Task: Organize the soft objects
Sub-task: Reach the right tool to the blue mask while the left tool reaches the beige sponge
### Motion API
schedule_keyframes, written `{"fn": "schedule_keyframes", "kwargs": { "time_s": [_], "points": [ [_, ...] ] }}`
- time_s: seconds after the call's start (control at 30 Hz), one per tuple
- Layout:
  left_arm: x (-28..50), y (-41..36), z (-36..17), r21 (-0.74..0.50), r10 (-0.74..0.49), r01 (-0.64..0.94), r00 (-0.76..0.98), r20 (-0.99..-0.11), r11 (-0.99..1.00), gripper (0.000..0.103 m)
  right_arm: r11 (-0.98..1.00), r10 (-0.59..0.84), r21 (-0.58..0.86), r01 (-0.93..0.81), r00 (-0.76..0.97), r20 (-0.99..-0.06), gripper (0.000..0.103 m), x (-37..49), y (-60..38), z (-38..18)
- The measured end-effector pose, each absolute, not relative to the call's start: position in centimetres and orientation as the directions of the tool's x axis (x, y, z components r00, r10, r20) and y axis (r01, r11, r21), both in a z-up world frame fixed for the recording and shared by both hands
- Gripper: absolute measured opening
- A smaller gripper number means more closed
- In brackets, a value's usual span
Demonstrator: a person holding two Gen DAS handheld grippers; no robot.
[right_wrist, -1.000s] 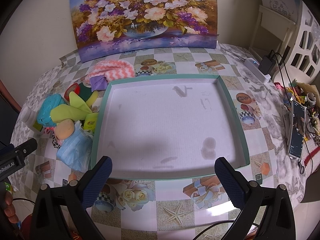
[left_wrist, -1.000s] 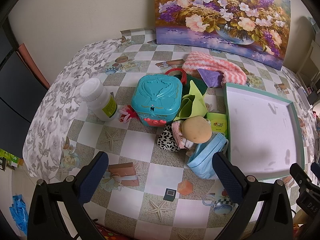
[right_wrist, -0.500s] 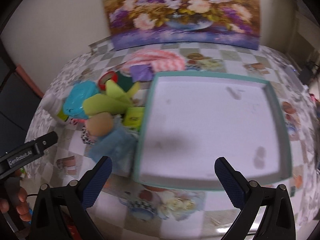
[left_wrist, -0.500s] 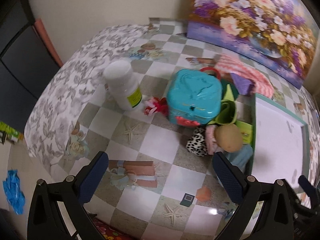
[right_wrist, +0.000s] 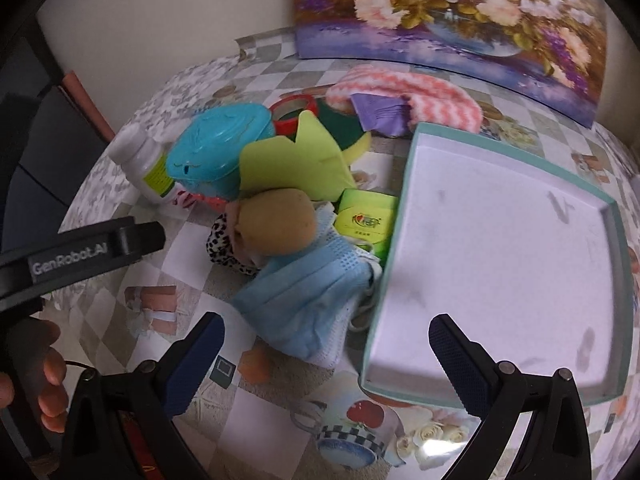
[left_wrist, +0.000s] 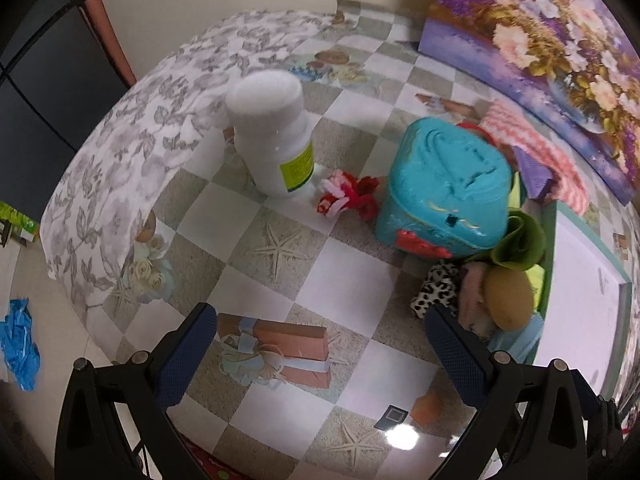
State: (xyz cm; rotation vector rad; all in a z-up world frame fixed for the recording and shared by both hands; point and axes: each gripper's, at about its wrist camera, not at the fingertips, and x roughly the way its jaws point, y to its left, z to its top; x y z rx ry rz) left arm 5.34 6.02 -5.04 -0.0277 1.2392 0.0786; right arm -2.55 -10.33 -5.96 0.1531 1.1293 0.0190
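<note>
A heap of soft things lies left of the white tray with a teal rim (right_wrist: 408, 184): a blue face mask (right_wrist: 308, 292), a tan sponge ball (right_wrist: 276, 220), a leopard-print cloth (right_wrist: 218, 242), green felt (right_wrist: 292, 160) and a pink-white striped towel (right_wrist: 416, 94). A red and white fluffy piece (left_wrist: 348, 196) lies by the teal box (left_wrist: 444, 188). My left gripper (left_wrist: 320, 344) is open and empty over bare tablecloth. My right gripper (right_wrist: 326, 354) is open and empty, just in front of the mask.
A white bottle (left_wrist: 272, 132) stands left of the teal box. A red tape roll (right_wrist: 294, 108), a purple cloth (right_wrist: 380, 114) and a green packet (right_wrist: 364, 222) sit in the heap. A flower painting (right_wrist: 448, 12) leans on the back wall. The table edge drops off at left.
Both grippers have swung left. The left view now centres on the bottle and bare cloth; the right view has left the tray's middle and now faces the mask and heap.
</note>
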Motion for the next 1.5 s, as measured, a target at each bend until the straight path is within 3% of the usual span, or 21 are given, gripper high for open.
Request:
{"fn": "schedule_keyframes", "kwargs": {
  "time_s": [0.13, 0.23, 0.43, 0.5, 0.53, 0.7, 1.0, 1.3, 1.4, 1.5],
  "points": [
    [5.3, 6.0, -4.6, -0.021, 0.008, -0.081, 0.335, -0.942, 0.996, 0.103, 0.987, 0.096, 0.143, 0.08, 0.424, -0.901, 0.101, -2.2, -10.8, -6.3],
    [5.4, 4.8, -4.1, -0.036, -0.014, -0.06, 0.336, -0.942, 0.998, 0.103, 0.984, 0.106, 0.156, 0.088, 0.416, -0.903, 0.094, -1.9, -11.2, -6.5],
    [5.8, 2.4, -3.2, -0.062, -0.053, -0.016, 0.325, -0.944, 0.998, 0.102, 0.98, 0.147, 0.188, 0.065, 0.405, -0.903, 0.074, -1.5, -11.2, -6.6],
    [6.0, 1.6, -2.7, -0.065, -0.063, 0.004, 0.334, -0.94, 0.998, 0.102, 0.978, 0.16, 0.202, 0.06, 0.412, -0.897, 0.056, -1.5, -11.5, -6.3],
    [6.1, 1.3, -2.6, -0.067, -0.067, 0.011, 0.333, -0.94, 0.998, 0.102, 0.976, 0.165, 0.208, 0.06, 0.414, -0.895, 0.052, -1.6, -11.5, -6.3],
    [6.3, -0.2, -2.9, -0.082, -0.094, 0.052, 0.306, -0.947, 0.995, 0.094, 0.963, 0.225, 0.265, 0.047, 0.398, -0.889, 0.043, -1.5, -11.6, -6.6],
    [6.4, -2.4, -4.5, -0.076, -0.102, 0.107, 0.257, -0.961, 0.991, 0.087, 0.938, 0.282, 0.336, 0.085, 0.377, -0.882, 0.043, -1.8, -12.6, -7.5],
    [6.4, -4.3, -5.1, -0.036, -0.079, 0.162, 0.267, -0.96, 0.986, 0.087, 0.925, 0.316, 0.37, 0.087, 0.369, -0.874, 0.043, -2.4, -12.9, -7.7],
    [6.3, -4.9, -5.3, -0.032, -0.083, 0.188, 0.266, -0.96, 0.982, 0.072, 0.922, 0.322, 0.377, 0.087, 0.368, -0.872, 0.043, -2.8, -13.3, -7.5],
    [6.3, -5.3, -5.8, -0.035, -0.086, 0.198, 0.251, -0.964, 0.979, 0.068, 0.921, 0.326, 0.38, 0.085, 0.368, -0.871, 0.043, -2.8, -13.6, -7.5]
  ]
}}
